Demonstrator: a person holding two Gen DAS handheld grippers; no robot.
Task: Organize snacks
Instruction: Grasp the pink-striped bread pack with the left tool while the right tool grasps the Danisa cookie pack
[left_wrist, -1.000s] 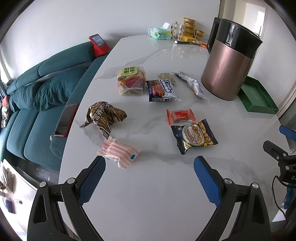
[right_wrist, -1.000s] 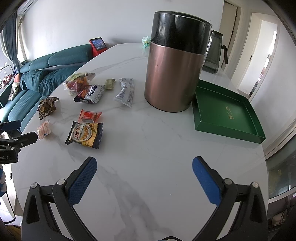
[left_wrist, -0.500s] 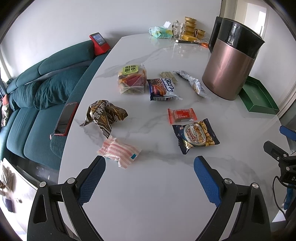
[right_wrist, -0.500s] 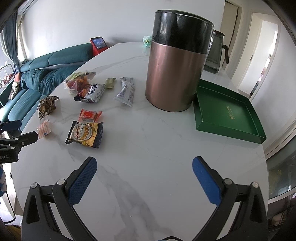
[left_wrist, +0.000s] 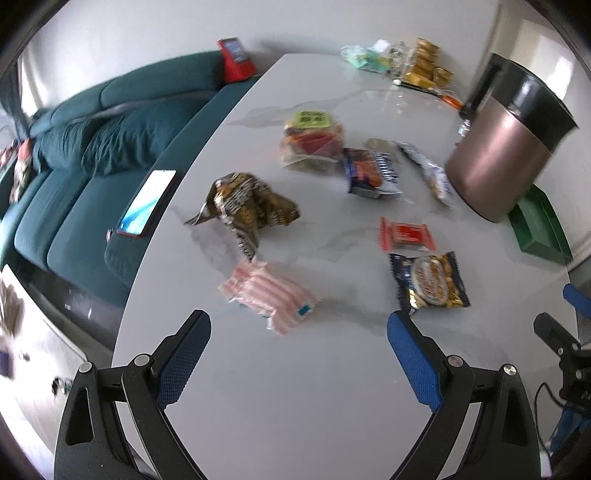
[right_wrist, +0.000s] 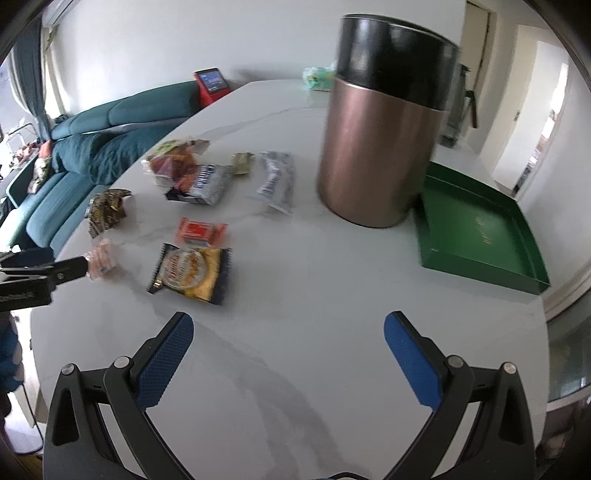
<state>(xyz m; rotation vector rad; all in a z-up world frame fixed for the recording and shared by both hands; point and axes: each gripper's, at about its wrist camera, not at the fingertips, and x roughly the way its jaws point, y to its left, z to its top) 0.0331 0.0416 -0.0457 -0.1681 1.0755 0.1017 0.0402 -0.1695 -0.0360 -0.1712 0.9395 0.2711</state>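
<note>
Hovering with both blue-padded grippers — left gripper (left_wrist: 297, 350) and right gripper (right_wrist: 288, 349) — spread wide and empty, risking skidding the crinkly pink-striped plastic snack packet (left_wrist: 269, 295) lying just ahead off the white marble table (left_wrist: 295, 387) edge.

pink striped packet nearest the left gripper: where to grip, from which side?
Take the pink striped packet across its short width at the puffy middle, coming straight down from above with the open left gripper. It lies flat and apart from the brown bag, so the long edges look free for the fingers.

White marble table (right_wrist: 332, 295); teal sofa (left_wrist: 92, 166) alongside; plain white walls (right_wrist: 221, 33); bright doorway (right_wrist: 535, 122) far right.
</note>
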